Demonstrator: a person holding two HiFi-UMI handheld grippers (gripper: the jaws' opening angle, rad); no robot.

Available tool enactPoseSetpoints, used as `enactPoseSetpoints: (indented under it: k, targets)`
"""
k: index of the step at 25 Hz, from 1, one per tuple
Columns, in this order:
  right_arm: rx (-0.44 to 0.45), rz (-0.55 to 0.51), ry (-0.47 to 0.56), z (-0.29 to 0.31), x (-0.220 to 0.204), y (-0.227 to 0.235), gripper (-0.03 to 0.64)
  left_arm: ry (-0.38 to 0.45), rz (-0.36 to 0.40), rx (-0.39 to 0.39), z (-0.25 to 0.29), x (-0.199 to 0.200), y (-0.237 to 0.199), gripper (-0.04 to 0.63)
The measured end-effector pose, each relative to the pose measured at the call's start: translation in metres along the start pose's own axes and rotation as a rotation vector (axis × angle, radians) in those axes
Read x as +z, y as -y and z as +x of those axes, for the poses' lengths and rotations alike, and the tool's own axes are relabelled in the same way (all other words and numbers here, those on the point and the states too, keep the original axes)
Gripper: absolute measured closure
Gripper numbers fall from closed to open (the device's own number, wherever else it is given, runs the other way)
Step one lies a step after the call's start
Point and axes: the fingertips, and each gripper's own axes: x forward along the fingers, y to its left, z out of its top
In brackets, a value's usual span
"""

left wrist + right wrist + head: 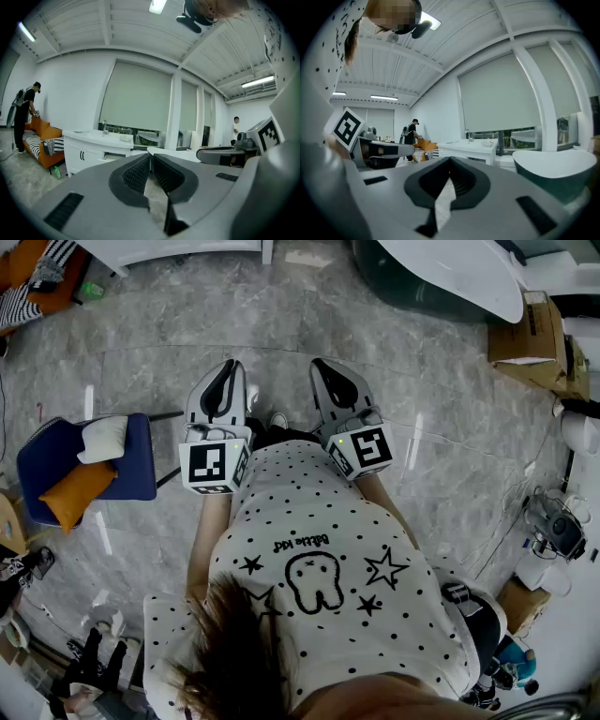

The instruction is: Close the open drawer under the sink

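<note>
Both grippers are held side by side in front of the torso, pointing roughly level across the room, with nothing close to either.

Left gripper (151, 157): jaws pressed together at the tips, nothing between them. Right gripper (449, 162): same, tips meet, nothing pinched. Only the marble floor (281, 324) shows below them.

The sink cabinet (96, 146) is far ahead, left of the left gripper's line. It is white and stands against the window wall, with a faucet (105, 125) on its top surface. The drawer (115, 155) sits under the right end of that surface and looks to stand out a bit from the cabinet front. It is too small in frame to say how far. Both grippers are well apart from it.

Rest of the room:
- An orange sofa (44, 143) is left of the cabinet, with a person (26, 115) standing at it.
- A green bottle (56, 172) is on the floor between the sofa and the cabinet.
- A bathtub (555, 171), white rim and dark outside, is right of the cabinet and nearer than it, on the right gripper's right.
- A second person (236, 125) stands far right, by the windows.
- A blue chair (136, 474) is on the left, near the person holding the grippers. An orange cushion (77, 491) and a white cushion (101, 439) lie on it.
- Cardboard boxes (530, 334) are stacked at far right.
</note>
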Motion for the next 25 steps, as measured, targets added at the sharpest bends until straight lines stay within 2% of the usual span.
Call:
enactPoseSetpoints:
  k: [6,16,25]
  targets:
    - [0.007,-0.011,0.004,-0.002,-0.006,-0.003,0.603,0.002,-0.009,-0.026,0.000,-0.005,0.007,0.566]
    - [0.028,-0.016,-0.006,-0.019,-0.009,-0.006,0.603,0.014,-0.010,0.000,-0.014,-0.002,0.018,0.566]
    - [0.036,0.026,0.021,-0.015,-0.008,-0.010,0.603,0.018,-0.034,0.013,-0.017,-0.004,0.003,0.566]
